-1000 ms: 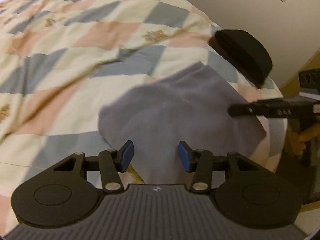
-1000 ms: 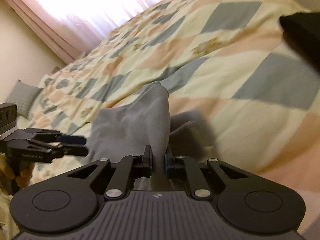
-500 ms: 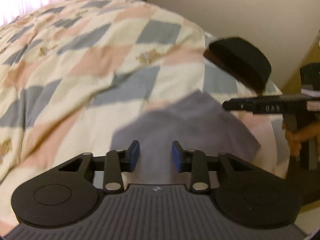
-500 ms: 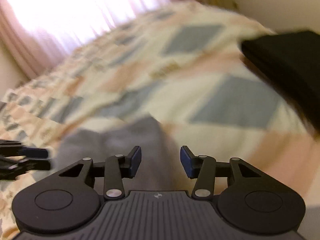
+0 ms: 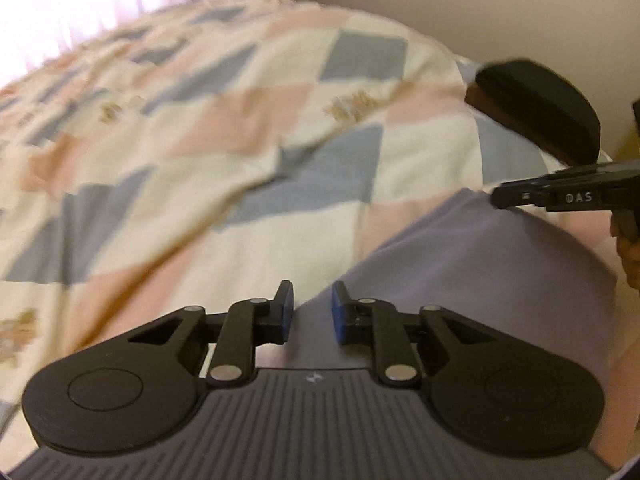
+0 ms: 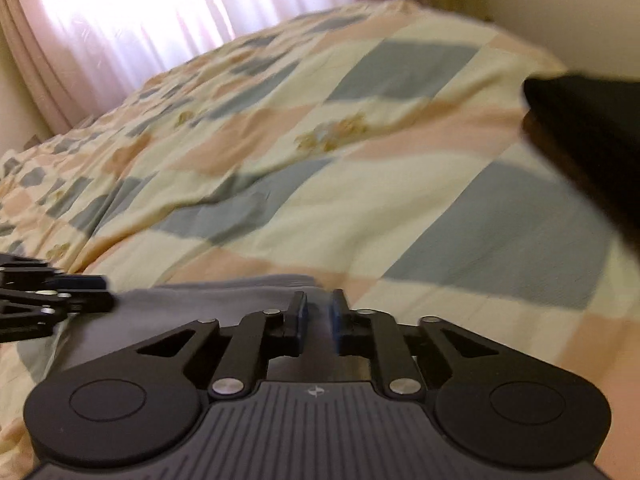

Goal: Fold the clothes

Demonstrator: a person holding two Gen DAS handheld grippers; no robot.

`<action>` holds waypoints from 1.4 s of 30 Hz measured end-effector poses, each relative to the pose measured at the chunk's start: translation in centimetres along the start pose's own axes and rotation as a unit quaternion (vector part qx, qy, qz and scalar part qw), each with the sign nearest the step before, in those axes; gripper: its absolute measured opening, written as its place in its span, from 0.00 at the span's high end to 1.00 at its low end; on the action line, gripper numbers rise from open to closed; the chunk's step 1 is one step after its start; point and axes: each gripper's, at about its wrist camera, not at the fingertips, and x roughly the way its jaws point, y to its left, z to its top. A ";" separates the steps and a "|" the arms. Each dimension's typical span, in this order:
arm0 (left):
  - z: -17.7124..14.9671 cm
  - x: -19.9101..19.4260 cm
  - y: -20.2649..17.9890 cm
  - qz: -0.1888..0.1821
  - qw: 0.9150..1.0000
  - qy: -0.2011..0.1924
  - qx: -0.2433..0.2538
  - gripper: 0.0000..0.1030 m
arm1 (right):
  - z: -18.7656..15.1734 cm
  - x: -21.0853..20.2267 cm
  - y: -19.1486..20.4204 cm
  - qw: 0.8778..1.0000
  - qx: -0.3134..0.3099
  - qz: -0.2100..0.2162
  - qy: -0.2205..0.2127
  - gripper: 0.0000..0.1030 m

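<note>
Closing in on both sides now! The grey garment lies flat on the bed's checked quilt, near its corner. The left hand-held gripper sits low over the cloth's near edge, jaws narrow and closing, a gap showing between the blue pads with fabric under them. The right hand-held gripper is narrower still, also closing, cloth between its pads; grip unclear through blur. A folded black garment rests beyond.

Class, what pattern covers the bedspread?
Diamond patchwork bedspread: cream, pink and grey-blue; clearest in the right wrist view.
</note>
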 end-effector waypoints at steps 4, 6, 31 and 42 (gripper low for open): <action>-0.3 -5.0 -1.8 -0.040 0.999 -0.018 -0.001 0.86 | -1.3 -5.2 1.7 1.000 -0.008 0.008 -0.017 0.80; -1.8 -5.6 -3.7 -0.051 0.998 -0.005 0.032 0.83 | -3.2 -6.9 3.3 0.999 -0.029 0.021 -0.004 0.80; -7.7 -5.3 -9.7 -0.068 0.984 0.165 0.004 0.75 | -9.7 -6.9 5.9 0.972 -0.195 -0.050 0.118 0.85; -9.2 -4.1 -9.6 -0.050 0.978 0.202 -0.033 0.56 | -10.5 -6.3 6.1 0.978 -0.112 -0.118 0.132 0.70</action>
